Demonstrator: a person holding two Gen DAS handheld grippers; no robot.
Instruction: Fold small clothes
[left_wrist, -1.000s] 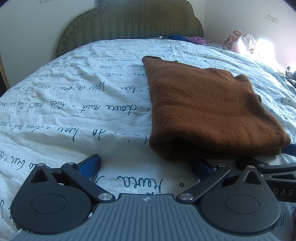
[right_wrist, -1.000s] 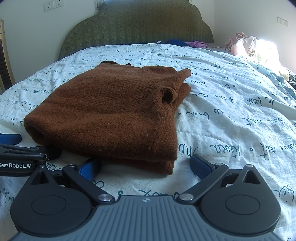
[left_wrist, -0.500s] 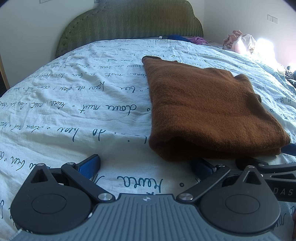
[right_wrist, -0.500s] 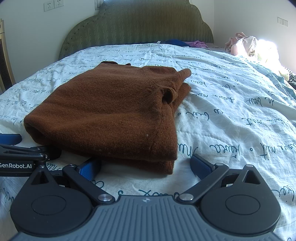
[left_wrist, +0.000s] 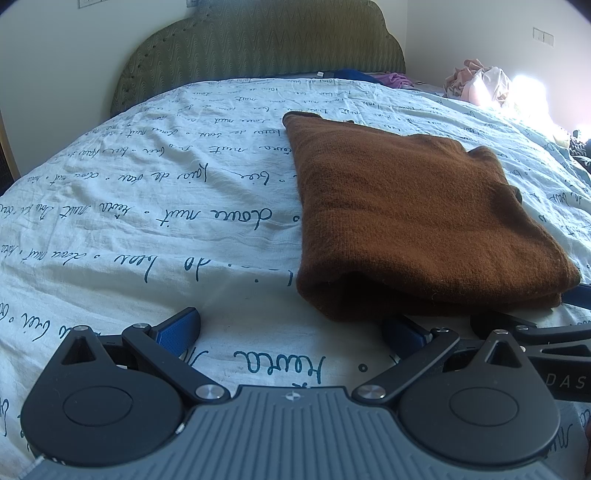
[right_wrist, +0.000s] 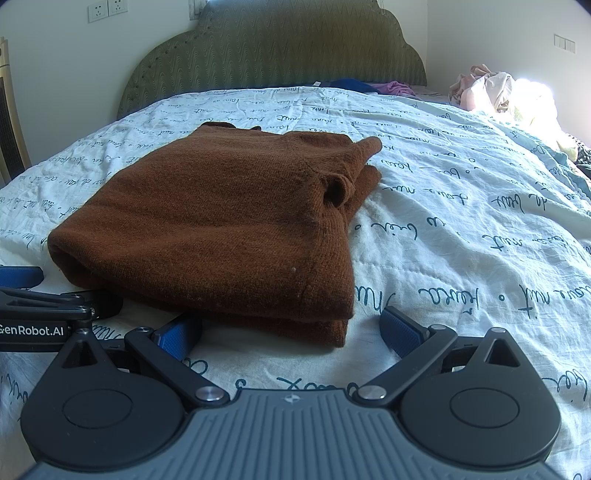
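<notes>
- left wrist view: the left gripper (left_wrist: 291, 328) has its jaws spread wide and holds nothing; it sits low over the sheet, its right blue pad tucked just under the near left corner of the brown sweater (left_wrist: 413, 218).
- right wrist view: the right gripper (right_wrist: 291, 328) is likewise wide apart and empty, with the near right corner of the brown sweater (right_wrist: 221, 221) lying between its pads; whether either pad touches the knit i cannot tell.
- the two grippers sit close side by side along the near edge; each shows at the rim of the other's view.
- the sweater lies folded into a thick rectangle of several layers on the bed sheet (right_wrist: 461, 229), printed with blue script; a small sleeve or collar bump shows on its right side.
- farther out: the green headboard (right_wrist: 277, 48), and a heap of pale clothes (right_wrist: 487, 88) by the far right edge of the bed.
- judgement: this garment looks about finished, perhaps one more fold or a tidy of that bump; the heap suggests more clothes are left.
</notes>
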